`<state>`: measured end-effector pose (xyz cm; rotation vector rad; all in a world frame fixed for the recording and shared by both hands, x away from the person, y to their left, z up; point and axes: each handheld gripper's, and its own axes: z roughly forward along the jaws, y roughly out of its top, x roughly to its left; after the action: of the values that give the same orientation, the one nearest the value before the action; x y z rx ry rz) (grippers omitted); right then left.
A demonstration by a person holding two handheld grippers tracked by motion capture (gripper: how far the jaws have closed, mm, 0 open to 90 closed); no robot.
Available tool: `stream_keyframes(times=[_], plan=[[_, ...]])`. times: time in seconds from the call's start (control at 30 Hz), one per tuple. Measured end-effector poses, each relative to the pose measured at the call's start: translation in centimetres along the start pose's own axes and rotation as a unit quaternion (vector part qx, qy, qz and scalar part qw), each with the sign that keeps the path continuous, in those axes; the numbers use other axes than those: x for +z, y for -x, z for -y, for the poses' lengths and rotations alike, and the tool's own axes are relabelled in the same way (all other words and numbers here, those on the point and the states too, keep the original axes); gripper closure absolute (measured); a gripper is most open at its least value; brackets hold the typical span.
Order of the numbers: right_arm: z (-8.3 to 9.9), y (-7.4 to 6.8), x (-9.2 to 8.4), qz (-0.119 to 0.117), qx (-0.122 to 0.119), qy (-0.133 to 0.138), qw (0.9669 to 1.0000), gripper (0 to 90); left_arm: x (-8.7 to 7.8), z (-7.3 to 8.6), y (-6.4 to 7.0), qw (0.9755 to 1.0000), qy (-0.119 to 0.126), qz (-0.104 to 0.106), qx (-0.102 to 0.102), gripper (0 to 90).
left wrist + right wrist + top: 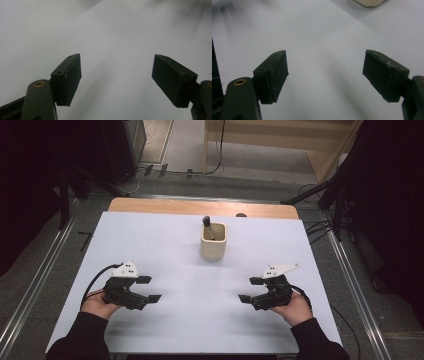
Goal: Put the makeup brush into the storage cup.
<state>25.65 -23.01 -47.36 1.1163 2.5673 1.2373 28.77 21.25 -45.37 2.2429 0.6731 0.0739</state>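
At the near edge of the table, which is covered by a white sheet, two dark-sleeved forearms enter from below. The left hand holds the black left gripper low over the sheet, pointing toward the table's centre. Its jaws stand wide apart with nothing between them; the left gripper view confirms this, with bare white sheet visible between the two pads. The right hand holds the black right gripper in a mirrored position, pointing inward toward the left one. Its jaws are likewise spread wide and hold nothing, as the right gripper view shows.

Farther back, near the table's centre line and well apart from both grippers, stands a cream-coloured, square-sided ceramic cup. It is upright. A dark-handled utensil stands inside it, leaning toward the left rear, with its rounded end above the rim. The cup's base appears at the top edge of the right gripper view.
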Motion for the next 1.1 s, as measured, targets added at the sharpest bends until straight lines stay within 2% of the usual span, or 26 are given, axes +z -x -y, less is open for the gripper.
stream_keyframes(times=[0.07,0.3,1.1], plan=[[0.08,0.06,-0.2,0.009,-0.006,0.005,0.9999,21.4,0.01,0.01,0.0,1.0,-0.001,0.001,0.0,24.2],[0.53,0.38,-0.64,0.01,0.004,0.006,0.9999,21.4,0.15,0.08,0.0,1.0,-0.005,0.002,0.001,24.1],[0.71,0.59,-0.42,-0.003,0.01,-0.001,0.9999,21.4,0.06,0.04,0.13,1.0,0.0,-0.003,0.005,24.1]])
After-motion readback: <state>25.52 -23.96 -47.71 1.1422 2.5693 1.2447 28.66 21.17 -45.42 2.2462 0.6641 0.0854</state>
